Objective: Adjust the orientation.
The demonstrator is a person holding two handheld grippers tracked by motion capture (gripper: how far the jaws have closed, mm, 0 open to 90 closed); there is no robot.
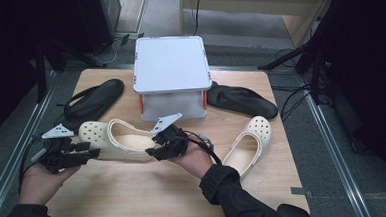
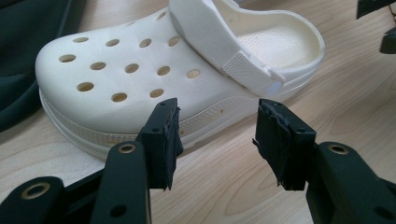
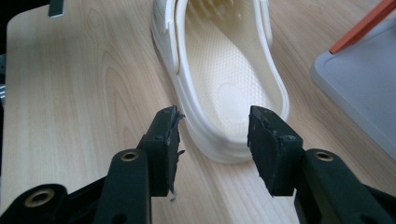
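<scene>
Counting 2 cream clogs (image 1: 117, 140) | 2 black sandals (image 1: 91, 101) | 1 grey box (image 1: 171, 74) | both grippers' fingers wide, holding nothing

**Hidden and cropped parts around the cream clog nearest the grey box**

In the high view the right gripper (image 1: 155, 151) covers the heel of this clog (image 1: 115, 139), and the grey box (image 1: 171, 74) hides the inner end of the black slipper (image 1: 243, 102) to its right. In the left gripper view the clog's (image 2: 140, 79) strap is cut by the top edge; in the right gripper view its (image 3: 224, 84) toe runs past the top edge. Whether either gripper touches the clog cannot be told.
</scene>
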